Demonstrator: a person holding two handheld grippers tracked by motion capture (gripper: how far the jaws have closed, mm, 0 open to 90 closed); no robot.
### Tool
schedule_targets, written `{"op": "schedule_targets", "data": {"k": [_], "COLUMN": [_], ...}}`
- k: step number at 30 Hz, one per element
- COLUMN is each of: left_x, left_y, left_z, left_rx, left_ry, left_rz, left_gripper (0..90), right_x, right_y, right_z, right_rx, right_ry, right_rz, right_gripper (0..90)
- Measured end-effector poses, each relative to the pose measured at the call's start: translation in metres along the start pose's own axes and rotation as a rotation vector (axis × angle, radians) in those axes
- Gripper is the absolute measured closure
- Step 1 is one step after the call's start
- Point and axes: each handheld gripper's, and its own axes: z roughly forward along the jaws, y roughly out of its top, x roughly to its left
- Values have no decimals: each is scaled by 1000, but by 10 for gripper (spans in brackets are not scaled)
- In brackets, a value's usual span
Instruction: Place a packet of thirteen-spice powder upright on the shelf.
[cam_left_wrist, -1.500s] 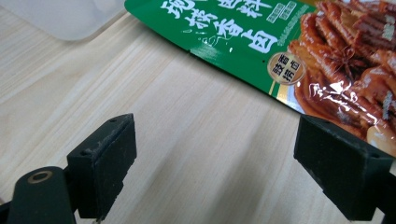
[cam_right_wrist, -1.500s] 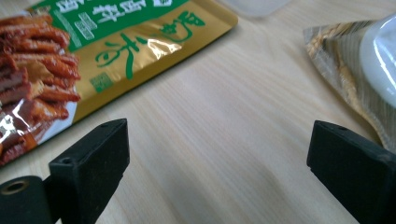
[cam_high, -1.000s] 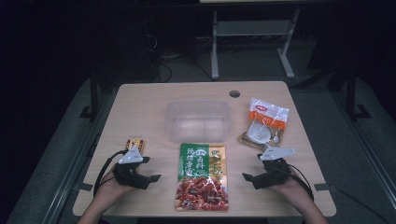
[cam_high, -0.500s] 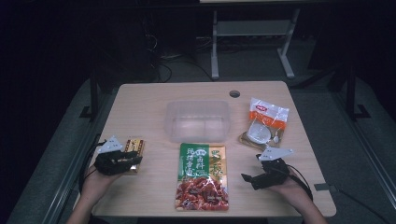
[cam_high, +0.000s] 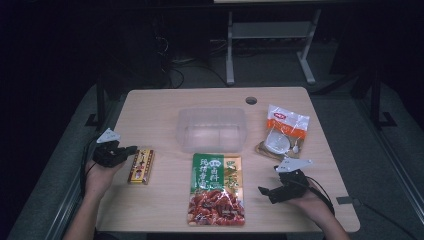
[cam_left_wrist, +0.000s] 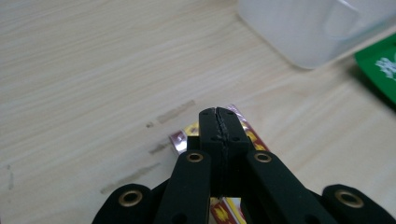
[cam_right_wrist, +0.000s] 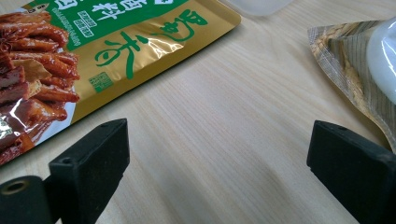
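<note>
A small yellow-and-red snack bar (cam_high: 141, 166) lies flat near the table's left edge. My left gripper (cam_high: 131, 149) is at the bar's far left corner. In the left gripper view its jaws (cam_left_wrist: 219, 126) have just been closing and now meet pad to pad, with nothing seen between them. The snack bar (cam_left_wrist: 180, 138) shows beneath and behind them. My right gripper (cam_high: 266, 195) rests at the front right with its jaws wide apart. In the right gripper view, bare table shows between the right gripper's (cam_right_wrist: 219, 168) jaws. A green and gold snack packet (cam_high: 216, 189) lies at the front middle.
A clear plastic tub (cam_high: 212, 128) stands at the table's centre, its corner (cam_left_wrist: 308, 28) ahead of the left gripper. A white and orange bag (cam_high: 282, 134) lies at the right, its edge (cam_right_wrist: 345, 60) near the right gripper. A cable hole (cam_high: 251, 100) is at the back.
My left hand has moved left and away from the front edge, to the bar's far left corner. Its jaws went from wide open to shut. The right gripper stayed put.
</note>
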Motion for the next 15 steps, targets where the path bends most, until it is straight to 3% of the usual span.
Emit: {"op": "schedule_targets", "data": {"k": [4, 7, 15], "left_x": [6, 10, 18], "left_y": [2, 2, -5], "left_z": [13, 18, 16], "left_rx": [27, 18, 47], "left_ry": [23, 37, 94], "left_rz": [-9, -25, -14], "left_gripper": [897, 897, 896], "right_x": [0, 0, -1], "right_y": [0, 0, -1], "right_z": [1, 0, 0], "right_rx": [4, 2, 0], "right_ry": [0, -2, 0], "right_rz": [-5, -4, -7], "right_gripper": [58, 58, 60]}}
